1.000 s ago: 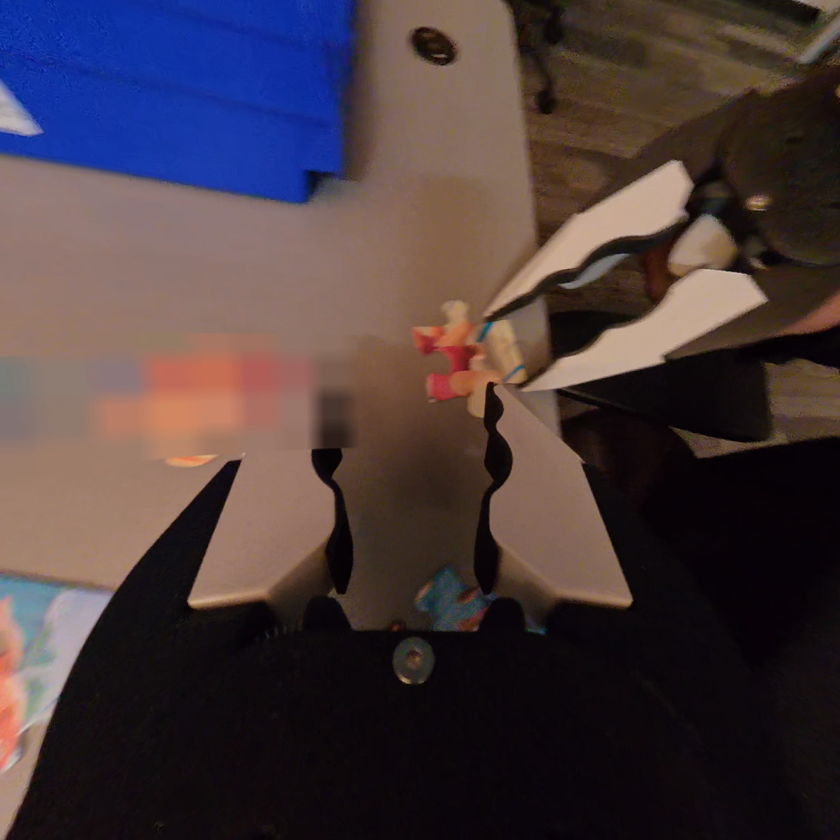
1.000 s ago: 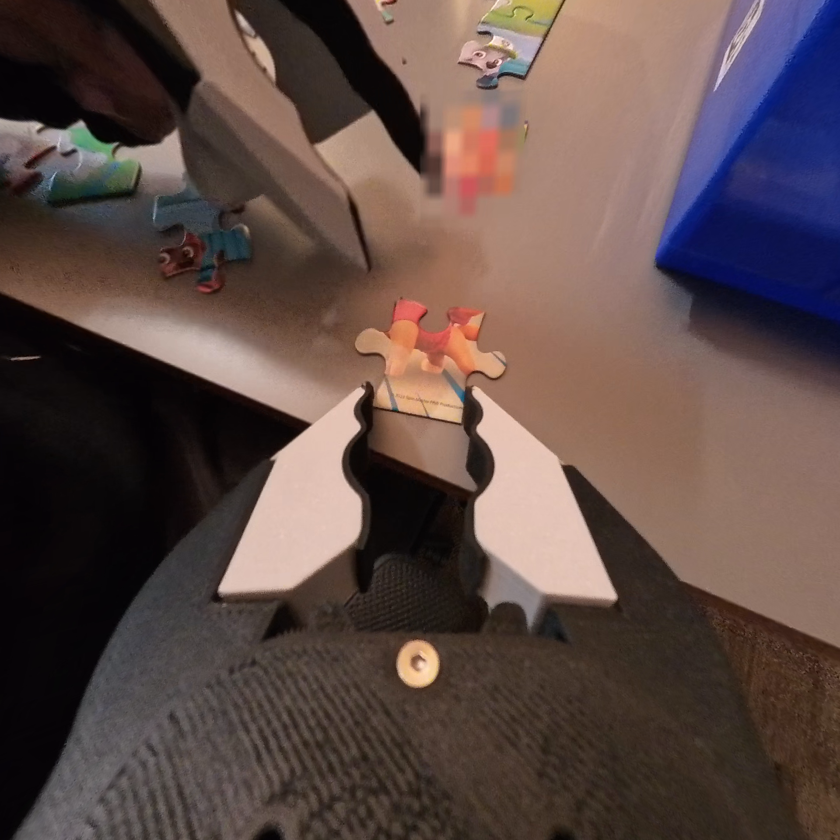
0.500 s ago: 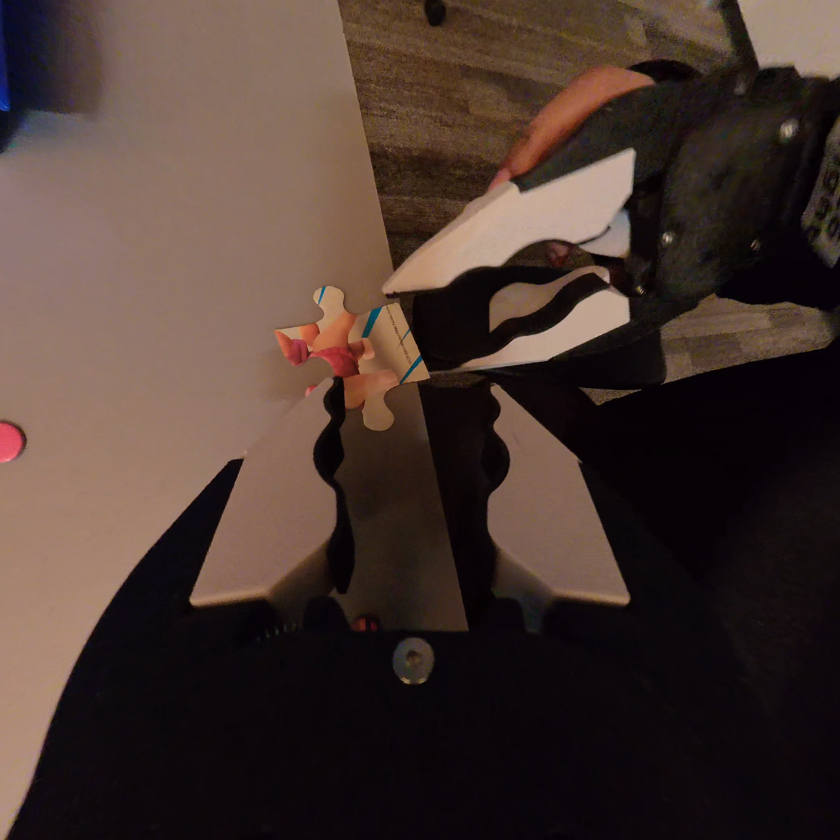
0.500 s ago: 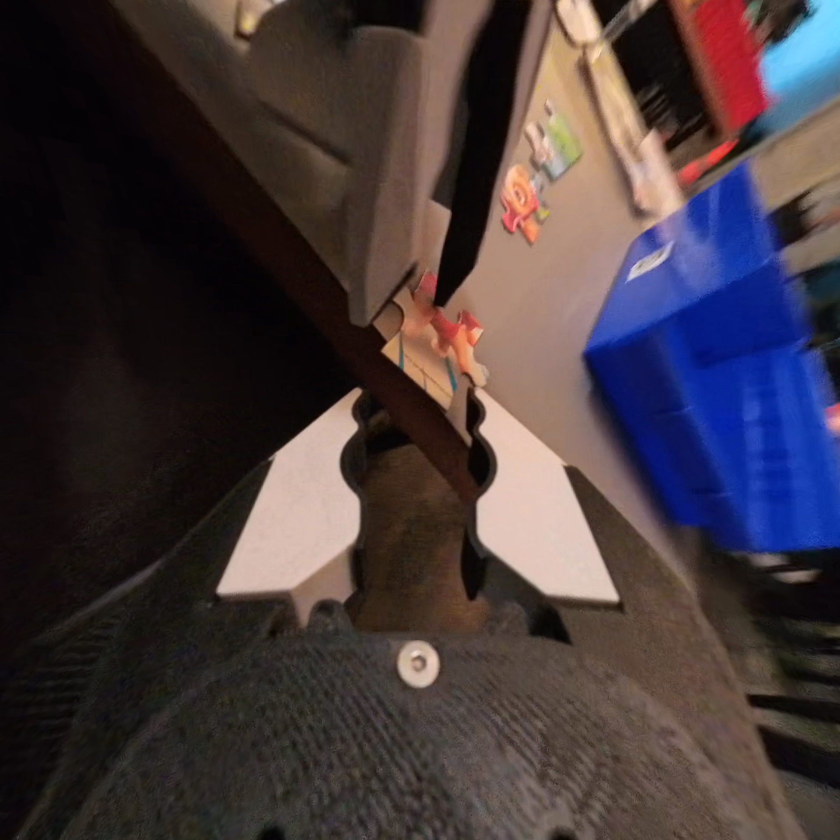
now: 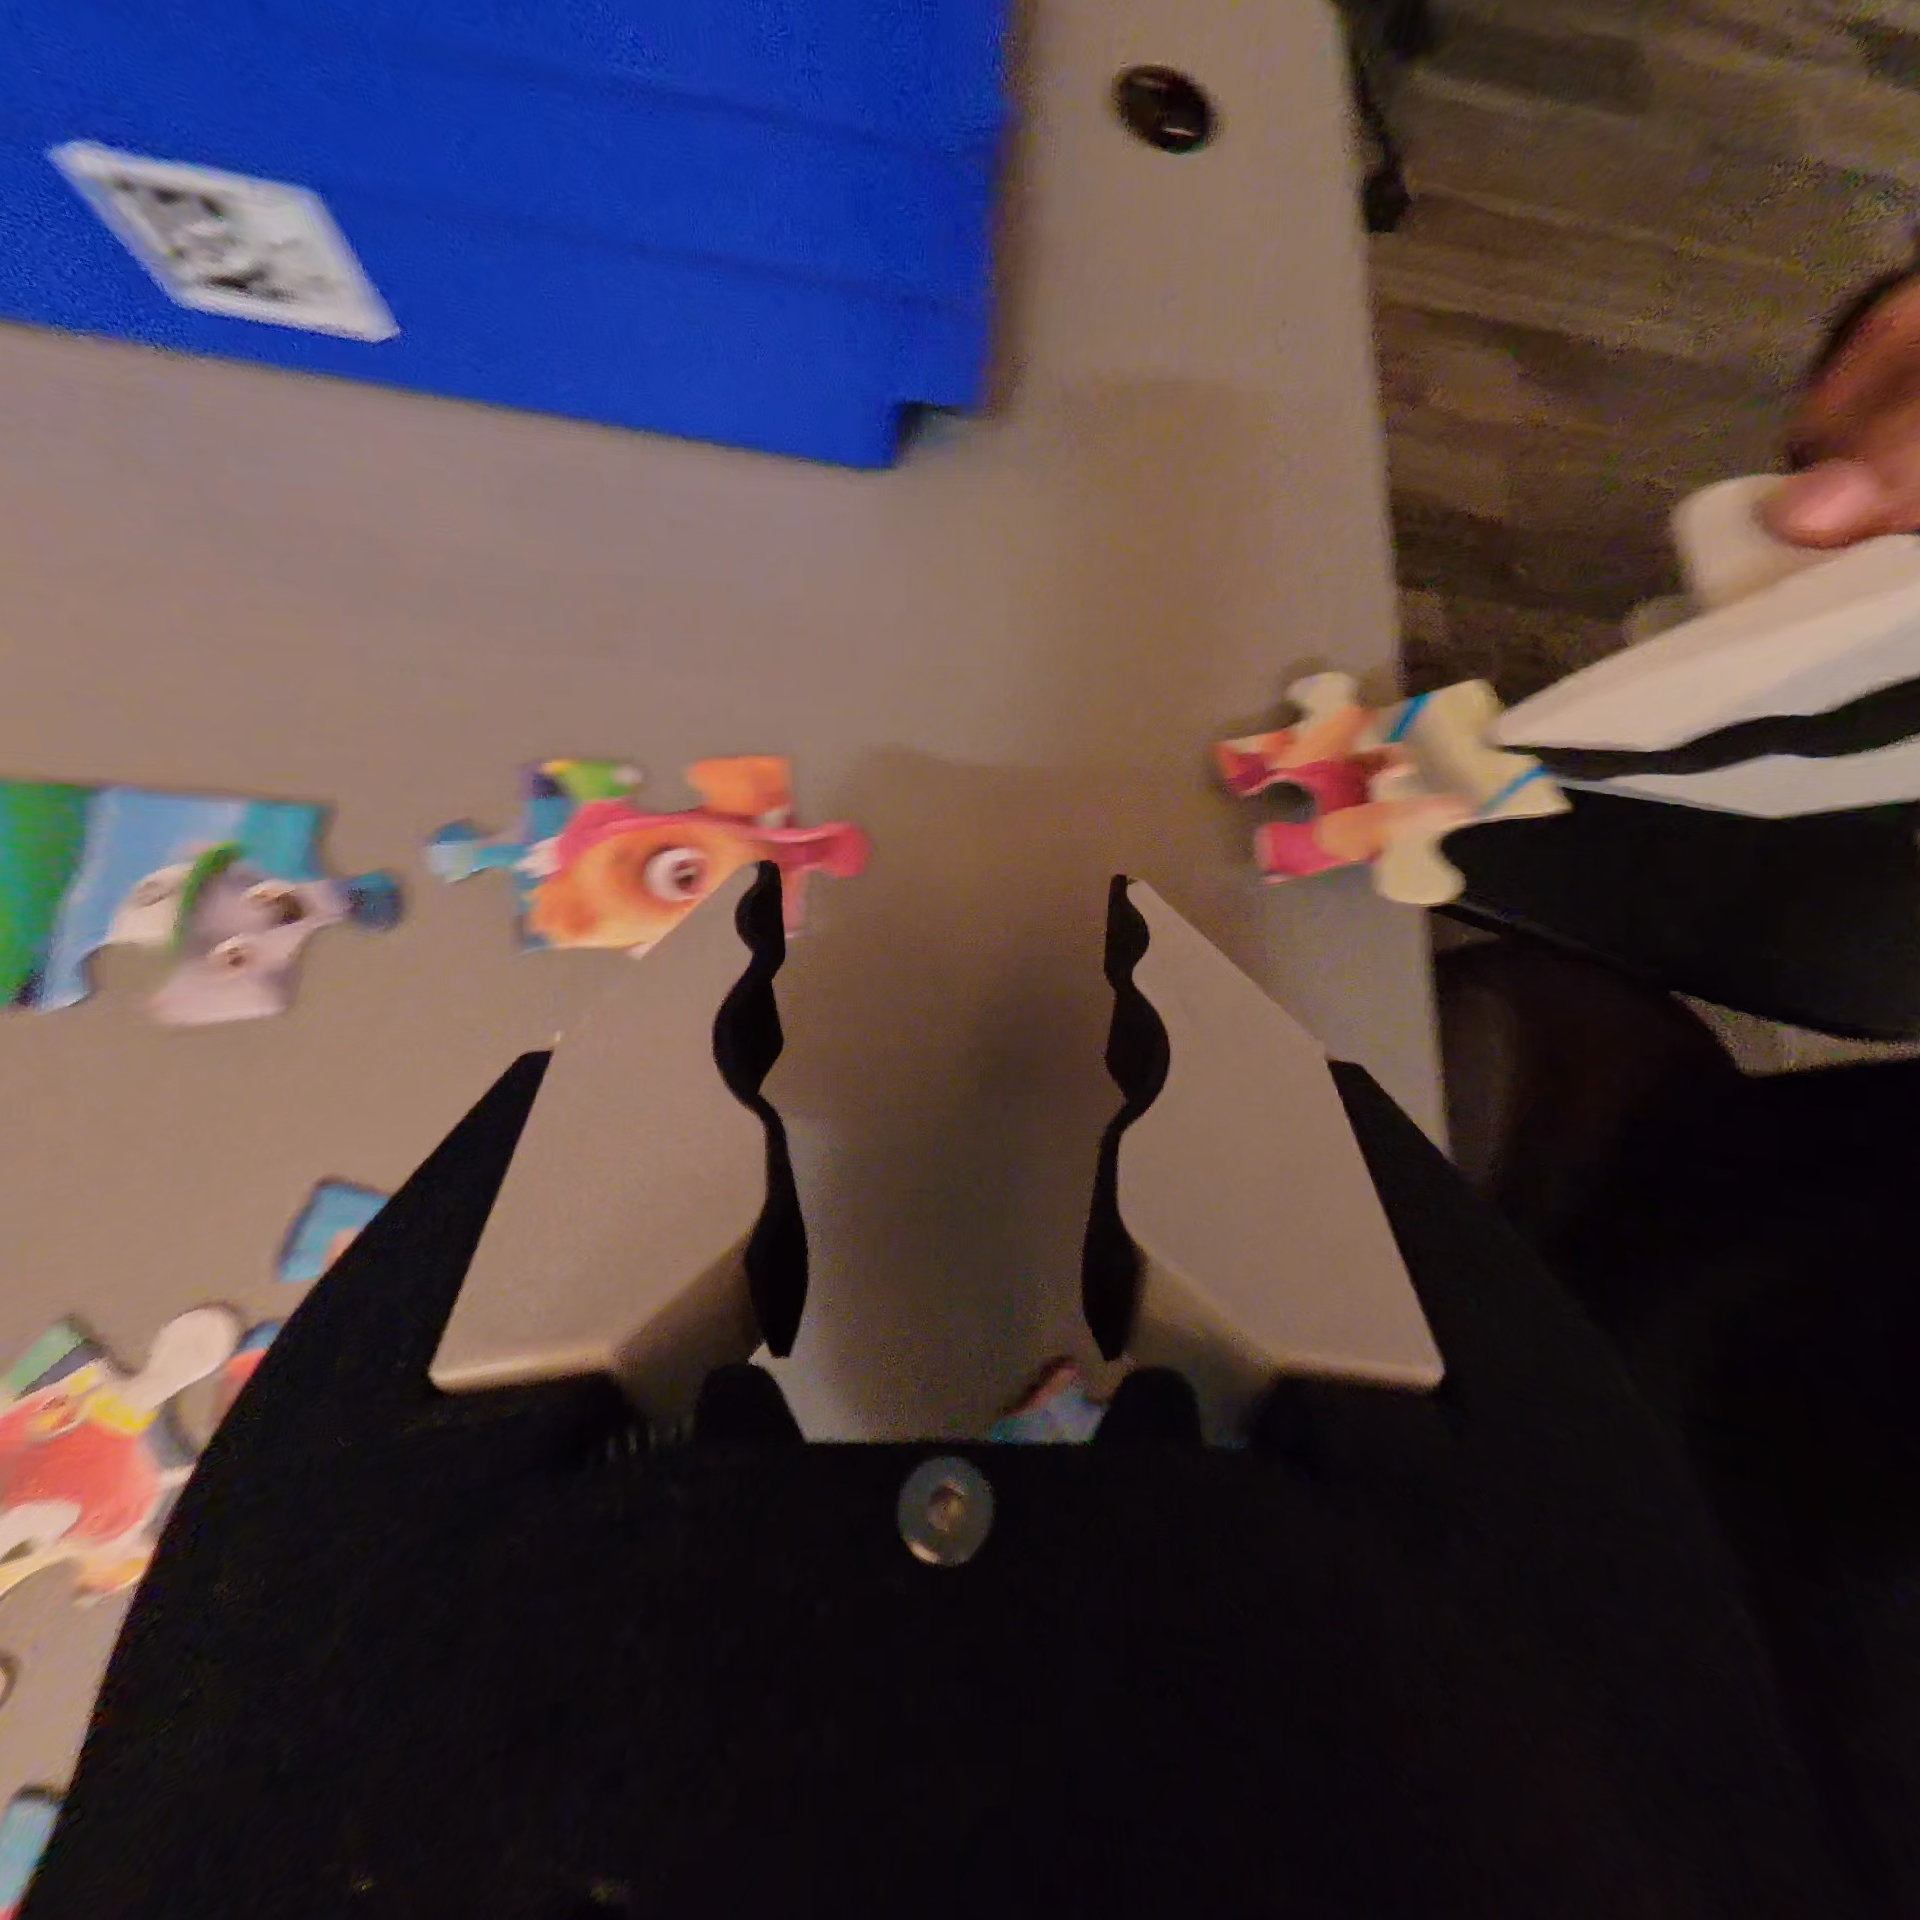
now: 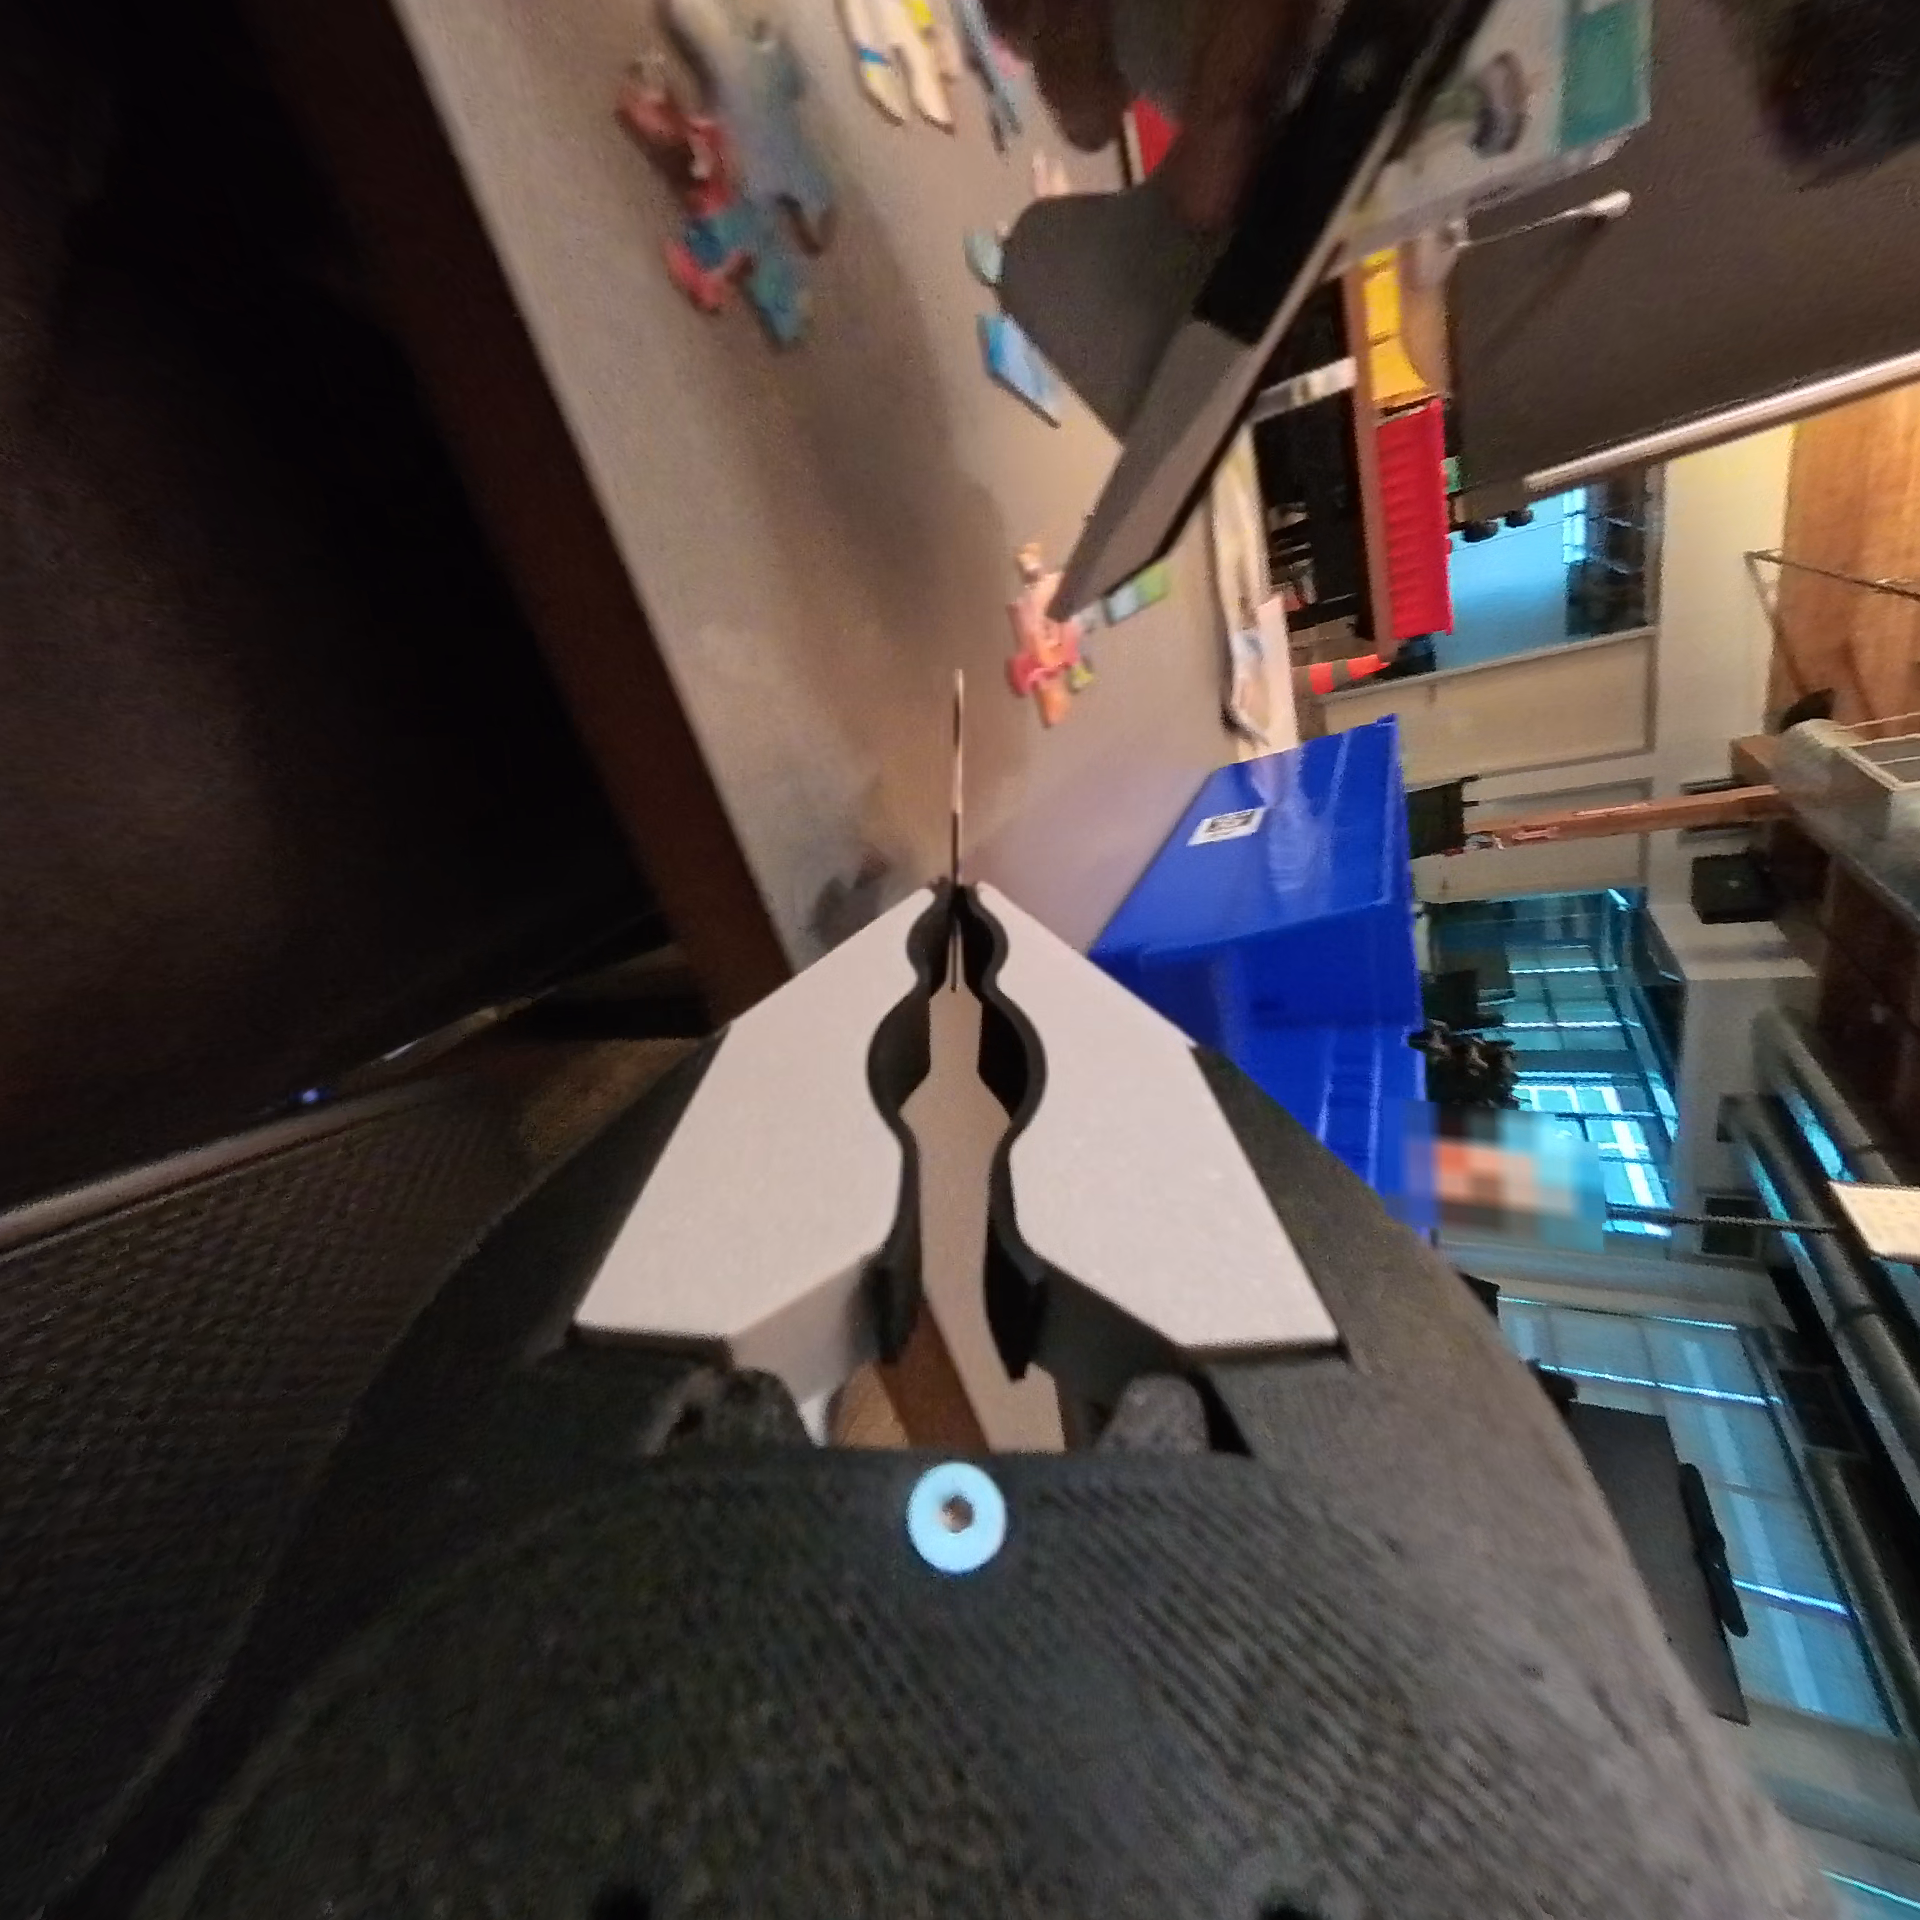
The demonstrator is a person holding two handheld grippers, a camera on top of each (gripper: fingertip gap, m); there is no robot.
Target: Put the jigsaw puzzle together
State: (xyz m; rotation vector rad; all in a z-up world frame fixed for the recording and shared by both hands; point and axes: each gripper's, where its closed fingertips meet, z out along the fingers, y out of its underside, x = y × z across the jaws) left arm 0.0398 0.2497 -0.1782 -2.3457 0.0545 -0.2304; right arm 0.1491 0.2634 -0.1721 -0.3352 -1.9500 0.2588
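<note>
In the left wrist view, my left gripper (image 5: 940, 883) is open and empty above the grey table (image 5: 935, 623). Its left fingertip overlaps an orange puppy puzzle piece (image 5: 644, 852) lying on the table. At the table's right edge, my right gripper (image 5: 1507, 743) is shut on a pink and cream puzzle piece (image 5: 1371, 790). In the right wrist view, my right gripper (image 6: 954, 899) is turned on its side. It pinches that piece (image 6: 958, 769), seen edge-on as a thin strip sticking out past the pads. A finger of the left gripper (image 6: 1195, 436) hangs above.
A blue box (image 5: 520, 208) stands at the back of the table and also shows in the right wrist view (image 6: 1278, 894). Joined pieces with a white pup (image 5: 156, 894) and a red piece (image 5: 73, 1475) lie at the left. Floor lies past the table's right edge (image 5: 1392, 623).
My right gripper came in open at the table edge, then shut on the overhanging pink and cream piece and rolled onto its side. My left gripper drew back leftward from that piece, staying open.
</note>
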